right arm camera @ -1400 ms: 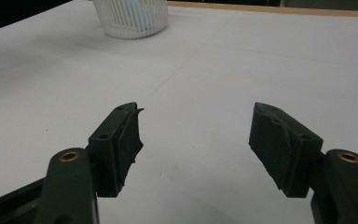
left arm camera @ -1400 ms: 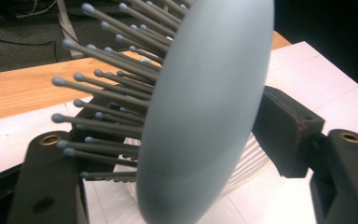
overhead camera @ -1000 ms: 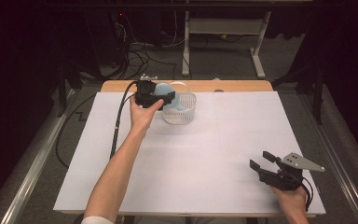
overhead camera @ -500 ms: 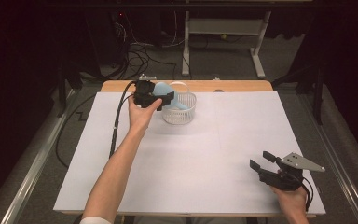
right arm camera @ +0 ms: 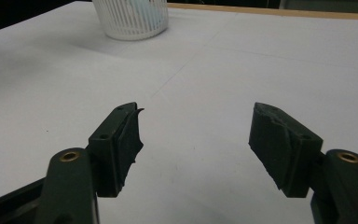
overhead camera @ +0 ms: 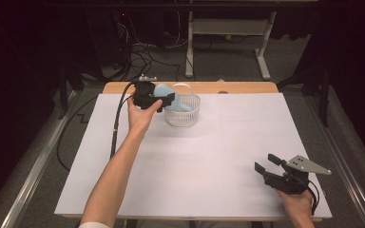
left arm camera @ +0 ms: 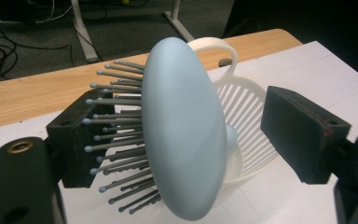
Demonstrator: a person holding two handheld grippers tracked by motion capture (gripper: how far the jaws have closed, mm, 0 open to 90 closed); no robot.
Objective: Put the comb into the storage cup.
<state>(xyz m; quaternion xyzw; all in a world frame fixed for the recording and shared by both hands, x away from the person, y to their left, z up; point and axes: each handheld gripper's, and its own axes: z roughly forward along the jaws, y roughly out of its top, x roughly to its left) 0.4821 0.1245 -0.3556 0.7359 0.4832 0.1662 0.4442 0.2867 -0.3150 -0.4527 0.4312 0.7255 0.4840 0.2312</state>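
Observation:
A pale blue hairbrush (left arm camera: 186,140) with grey bristles stands on end between the jaws of my left gripper (left arm camera: 189,133), its lower end down in a white slatted basket (left arm camera: 251,140). The left jaws have just been opening. The bristles still rest against one pad (left arm camera: 72,135); the other pad (left arm camera: 298,130) stands apart from the brush's smooth back. In the high view, this left gripper (overhead camera: 164,100) hovers at the basket's (overhead camera: 184,114) left rim at the far side of the table, with the hairbrush (overhead camera: 161,90) in it. My right gripper (overhead camera: 266,162) rests near the front right, open and empty (right arm camera: 196,135).
A white sheet (overhead camera: 195,161) covers the table, with a wooden edge (overhead camera: 247,87) showing at the back. A black cable (overhead camera: 116,128) trails from the left gripper off the table's left side. Desk legs and cables lie on the floor behind.

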